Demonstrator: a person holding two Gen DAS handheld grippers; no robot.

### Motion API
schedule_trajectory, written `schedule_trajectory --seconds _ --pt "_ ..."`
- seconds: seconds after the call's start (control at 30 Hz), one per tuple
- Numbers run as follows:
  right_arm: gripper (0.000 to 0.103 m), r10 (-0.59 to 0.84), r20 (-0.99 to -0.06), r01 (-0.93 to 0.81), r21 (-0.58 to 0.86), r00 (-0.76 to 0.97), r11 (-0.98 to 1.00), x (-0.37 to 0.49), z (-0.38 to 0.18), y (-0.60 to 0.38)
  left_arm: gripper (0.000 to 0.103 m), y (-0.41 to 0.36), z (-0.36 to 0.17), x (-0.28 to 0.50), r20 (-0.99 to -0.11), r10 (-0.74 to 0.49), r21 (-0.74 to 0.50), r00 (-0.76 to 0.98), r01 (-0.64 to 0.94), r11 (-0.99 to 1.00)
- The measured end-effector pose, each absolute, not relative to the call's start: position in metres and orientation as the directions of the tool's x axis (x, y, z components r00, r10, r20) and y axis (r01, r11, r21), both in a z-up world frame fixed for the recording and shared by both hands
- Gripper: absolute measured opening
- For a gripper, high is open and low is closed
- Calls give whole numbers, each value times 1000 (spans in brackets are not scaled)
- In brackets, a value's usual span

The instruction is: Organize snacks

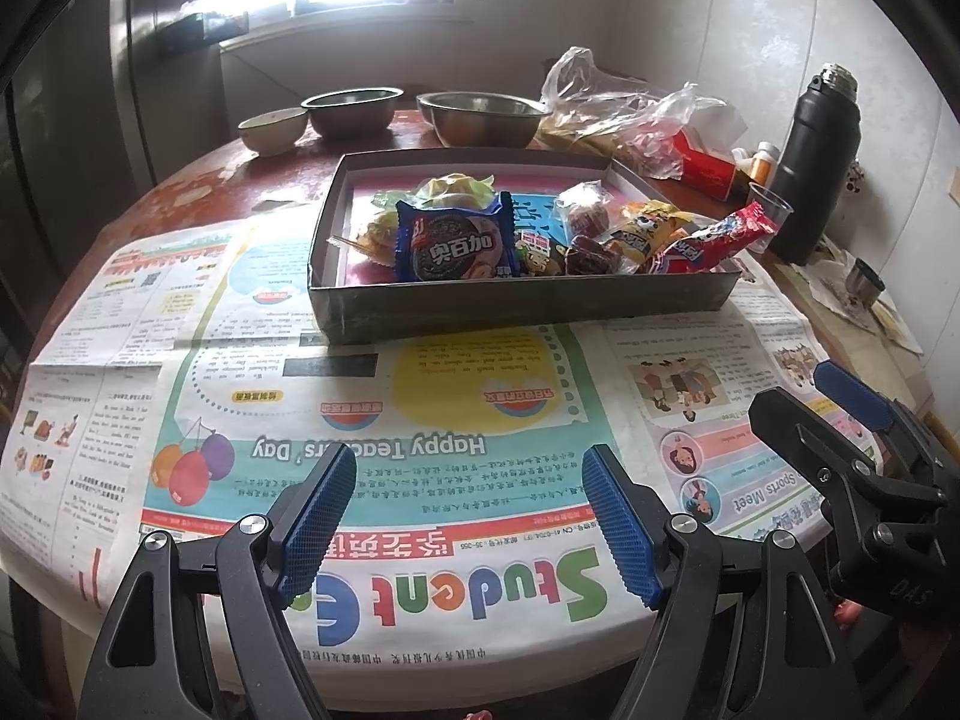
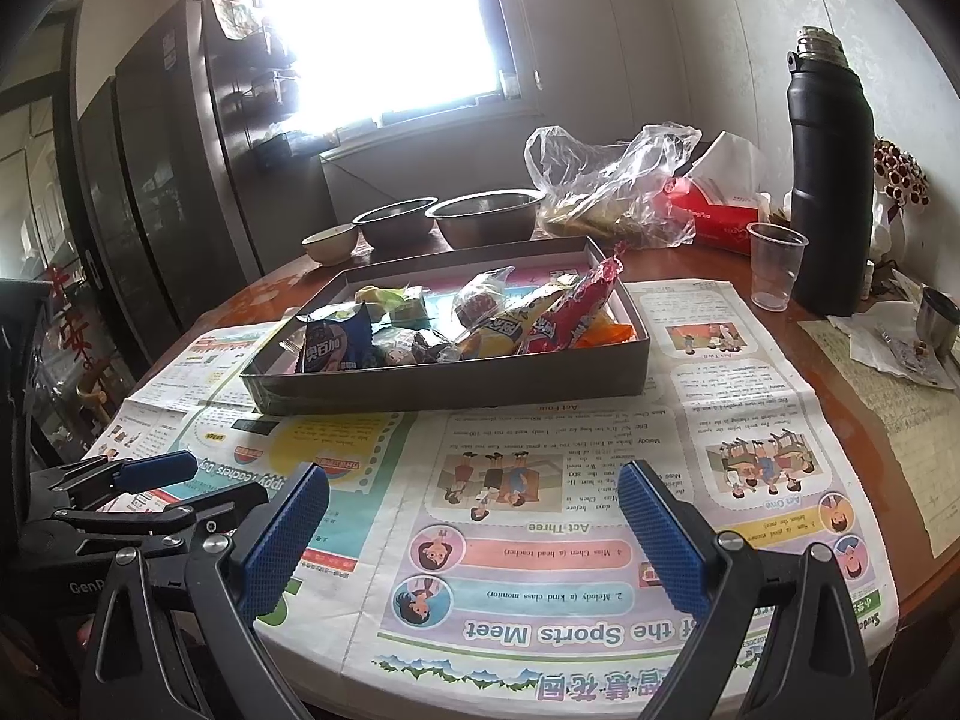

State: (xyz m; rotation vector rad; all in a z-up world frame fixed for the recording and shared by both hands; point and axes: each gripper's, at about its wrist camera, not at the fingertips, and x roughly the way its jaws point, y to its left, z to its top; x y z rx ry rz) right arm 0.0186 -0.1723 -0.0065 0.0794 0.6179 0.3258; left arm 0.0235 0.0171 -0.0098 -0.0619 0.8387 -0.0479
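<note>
Here the left hand-held gripper (image 1: 468, 516) hovers over the newspaper (image 1: 420, 408) with its blue pads spread wide and nothing between them. The right hand-held gripper (image 2: 474, 534) hangs beside it, likewise spread and empty. The snacks (image 1: 540, 234) all lie heaped inside the shallow grey box (image 1: 522, 303), which sits on the newspaper toward the middle of the desk (image 1: 198, 180), well apart from both grippers.
</note>
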Motion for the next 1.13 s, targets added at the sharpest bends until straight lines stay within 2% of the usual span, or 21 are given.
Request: schedule_trajectory --seconds 0.73,0.97,1.13 --pt "98 321 -560 -272 171 764 947 20 -10 -173 79 18 -9 24 -743 -62 -66 667 19 998" --pt "98 313 -569 -265 168 760 950 25 -13 -174 79 25 -9 30 -746 -30 -56 665 -17 998" --pt "98 314 -578 -243 199 753 949 41 -12 -189 79 58 -2 43 -723 5 -75 691 -86 993"
